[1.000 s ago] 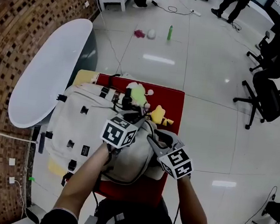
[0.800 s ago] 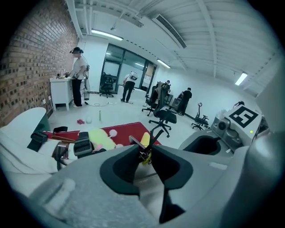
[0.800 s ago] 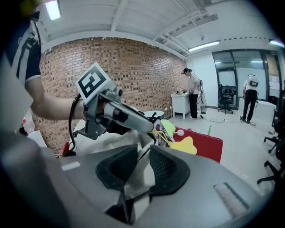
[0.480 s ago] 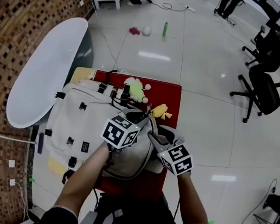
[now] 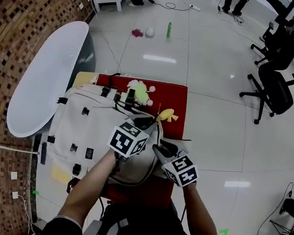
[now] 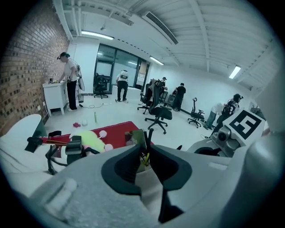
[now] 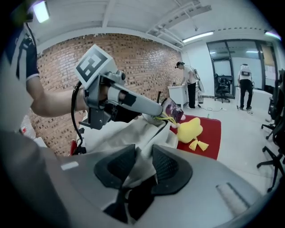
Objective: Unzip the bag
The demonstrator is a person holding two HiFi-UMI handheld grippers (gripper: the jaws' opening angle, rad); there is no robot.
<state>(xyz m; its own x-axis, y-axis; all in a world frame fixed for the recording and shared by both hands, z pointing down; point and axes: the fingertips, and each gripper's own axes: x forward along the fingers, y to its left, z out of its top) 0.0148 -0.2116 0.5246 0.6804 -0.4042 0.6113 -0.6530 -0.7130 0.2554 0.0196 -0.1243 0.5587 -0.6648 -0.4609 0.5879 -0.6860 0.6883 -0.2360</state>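
Observation:
A cream backpack [image 5: 87, 128] lies on a red table [image 5: 179, 99]. My left gripper [image 5: 150, 124] is at the bag's right end. Its jaws are closing around the zipper pull's yellow cord [image 6: 144, 156], and the pads press on it. In the right gripper view, the left gripper [image 7: 161, 112] pinches that cord beside a dark tag [image 7: 173, 109]. My right gripper [image 5: 157, 150] sits just below it, shut on a fold of the bag's cream fabric [image 7: 139, 153]. The zipper track itself is hidden by the grippers.
A yellow plush toy [image 5: 167, 114] and a green-yellow one [image 5: 137, 92] lie on the red table beyond the bag. A white oval table [image 5: 46, 76] stands to the left by a brick wall. Office chairs [image 5: 274, 86] and people are farther off on the floor.
Both grippers stay at the bag's right end. The right gripper has drawn slightly closer to the left one, and the view has shifted a little.

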